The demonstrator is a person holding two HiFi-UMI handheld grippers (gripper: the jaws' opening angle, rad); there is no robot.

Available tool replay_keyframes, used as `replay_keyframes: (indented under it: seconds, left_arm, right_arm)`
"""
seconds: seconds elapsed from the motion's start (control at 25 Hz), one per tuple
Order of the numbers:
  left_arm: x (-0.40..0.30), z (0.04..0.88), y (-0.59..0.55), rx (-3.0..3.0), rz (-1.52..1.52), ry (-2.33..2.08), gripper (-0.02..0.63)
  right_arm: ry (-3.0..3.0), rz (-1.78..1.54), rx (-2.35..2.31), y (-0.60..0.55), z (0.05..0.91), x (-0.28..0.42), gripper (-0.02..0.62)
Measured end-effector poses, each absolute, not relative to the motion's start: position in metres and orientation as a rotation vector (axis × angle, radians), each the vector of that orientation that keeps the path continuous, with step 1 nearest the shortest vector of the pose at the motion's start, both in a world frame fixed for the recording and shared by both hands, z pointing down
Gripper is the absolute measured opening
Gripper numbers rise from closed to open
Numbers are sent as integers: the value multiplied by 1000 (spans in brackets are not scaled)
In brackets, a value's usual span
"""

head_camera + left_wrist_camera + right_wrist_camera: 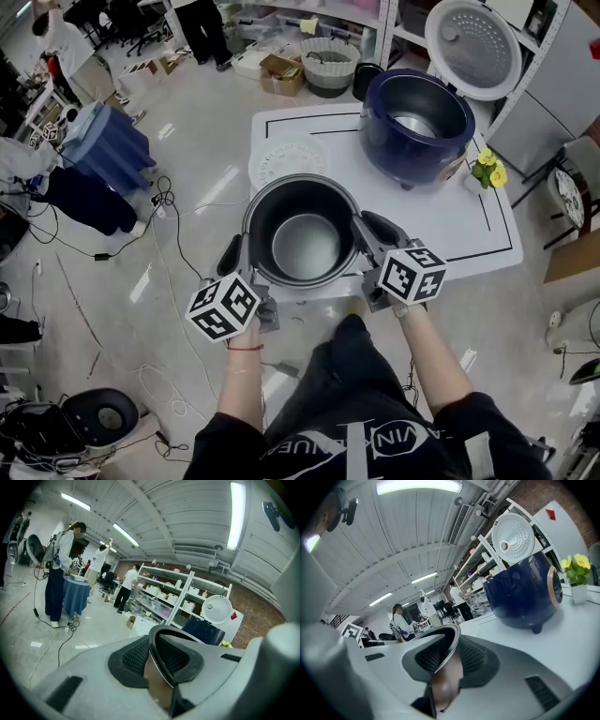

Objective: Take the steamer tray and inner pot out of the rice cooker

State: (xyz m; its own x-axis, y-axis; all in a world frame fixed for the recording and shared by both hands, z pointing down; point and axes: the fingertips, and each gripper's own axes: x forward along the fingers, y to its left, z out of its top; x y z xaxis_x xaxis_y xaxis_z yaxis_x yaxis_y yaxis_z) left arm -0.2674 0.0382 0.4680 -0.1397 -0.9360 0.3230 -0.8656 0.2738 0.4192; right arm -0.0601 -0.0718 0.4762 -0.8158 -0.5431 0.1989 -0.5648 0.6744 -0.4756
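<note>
Looking at the head view first: the inner pot [305, 246] is already out of the rice cooker [417, 117] and hangs between both tools at the near edge of the table [469, 234]. The left gripper [242, 255] is clamped on its left rim and the right gripper [367, 234] on its right rim. The steamer tray [289, 161] lies flat on the table just behind the pot, so I'd say we're on the last step, setting the pot down. Can't tell if its bottom touches the table yet. Left gripper view: pads pinch the metal rim, one inside, one outside. Right gripper view: same deal, rim squeezed between the pads. Next move probably wants both hands lowering it level, fully onto the table rather than over the edge, before letting go.
</note>
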Motion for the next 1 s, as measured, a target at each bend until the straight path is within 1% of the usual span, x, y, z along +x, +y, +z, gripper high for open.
replay_keyframes:
  seconds: [0.28, 0.48, 0.68, 0.8, 0.92, 1.0]
  left_arm:
    - [-269, 469, 39, 1638, -173, -2016, 63]
    - [-268, 463, 36, 1702, -99, -2030, 64]
    - [-266, 427, 32, 1865, 16, -2134, 63]
    - [-262, 412, 29, 1920, -39, -2130, 50]
    - [-256, 399, 29, 1977, -71, -2118, 40]
    - [-254, 387, 31, 2018, -79, -2122, 32]
  right_arm:
    - [-2838, 788, 919, -70, 476, -61, 92]
    - [-2835, 699, 901, -69, 474, -59, 100]
    - [-2887, 617, 946, -72, 449, -48, 75]
    - [-2914, 538, 984, -74, 432, -39, 31]
    - [-2937, 460, 1003, -72, 416, -29, 26]
    - [-2953, 410, 1023, -70, 404, -23, 6]
